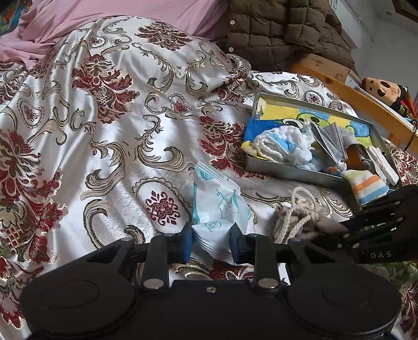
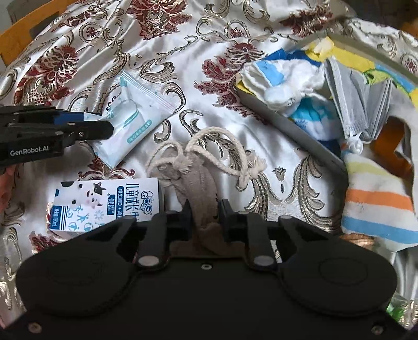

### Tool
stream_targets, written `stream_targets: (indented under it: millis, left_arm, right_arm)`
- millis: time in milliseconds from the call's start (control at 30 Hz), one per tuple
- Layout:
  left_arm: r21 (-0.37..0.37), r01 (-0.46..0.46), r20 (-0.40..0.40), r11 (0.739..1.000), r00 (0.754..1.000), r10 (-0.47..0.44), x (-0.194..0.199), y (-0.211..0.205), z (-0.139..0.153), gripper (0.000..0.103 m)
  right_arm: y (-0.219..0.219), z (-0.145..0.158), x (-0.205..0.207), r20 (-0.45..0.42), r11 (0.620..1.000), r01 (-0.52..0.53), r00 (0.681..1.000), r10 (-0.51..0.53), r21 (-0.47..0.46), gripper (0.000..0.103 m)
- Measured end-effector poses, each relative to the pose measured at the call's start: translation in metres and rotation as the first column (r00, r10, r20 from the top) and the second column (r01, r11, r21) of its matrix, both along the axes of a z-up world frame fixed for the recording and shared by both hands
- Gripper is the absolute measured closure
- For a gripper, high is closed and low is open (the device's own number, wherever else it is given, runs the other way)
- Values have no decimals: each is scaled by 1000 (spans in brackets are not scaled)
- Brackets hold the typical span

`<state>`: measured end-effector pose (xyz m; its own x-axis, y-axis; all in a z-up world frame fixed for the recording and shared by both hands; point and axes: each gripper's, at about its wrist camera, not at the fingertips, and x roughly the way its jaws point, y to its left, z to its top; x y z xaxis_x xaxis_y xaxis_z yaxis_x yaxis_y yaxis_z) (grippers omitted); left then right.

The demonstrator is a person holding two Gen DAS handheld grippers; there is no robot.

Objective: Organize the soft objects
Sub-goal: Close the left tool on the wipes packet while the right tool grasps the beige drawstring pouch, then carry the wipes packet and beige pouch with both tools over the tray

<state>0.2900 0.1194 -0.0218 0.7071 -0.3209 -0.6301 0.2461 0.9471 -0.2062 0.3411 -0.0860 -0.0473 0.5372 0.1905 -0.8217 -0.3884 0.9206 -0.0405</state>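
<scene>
While both claws grip: two soft items are being lifted off the bed [image 1: 109, 146] for the tray [image 1: 292, 174].
Left claw [image 1: 211, 242]: clenched on the wipes pack [image 1: 222, 206], lower centre of the left view; in the right view the pack [image 2: 135, 117] lies at centre left, touching the bedspread.
Right claw [image 2: 204, 218]: clenched on the grey pouch [image 2: 198, 183], its cord [image 2: 209, 141] looped ahead at frame centre.
Tray: right side of both views, already holding a white-blue cloth [image 1: 284, 146], grey folded fabric [image 2: 358, 104] and a striped sock [image 2: 376, 209] hanging over its near edge.
Step, as I judge it: pick-up done, carry not yet begun.
Next move: lift each item over the tray wall and release into free space; the trailing cord may snag.
Only the right view shows: a milk carton [image 2: 107, 206] at lower left, just beside the pouch.
Only the left view shows: a brown jacket [image 1: 282, 31] and pink sheet [image 1: 104, 18] along the top, a plush toy [image 1: 381, 89] at upper right.
</scene>
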Motion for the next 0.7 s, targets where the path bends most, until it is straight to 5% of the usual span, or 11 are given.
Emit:
stream_targets:
  millis: [300,700]
  left_arm:
    - [-56,11,28,998,1000,-9,1,-6,7,73]
    - [-128,14,193,992,981,11,33,-48,54,73]
  right_arm:
    - [-10,37,-7,128,999,35,991,-40,40,93]
    - [-47,117,19,308,982,119,938,-159,143,93]
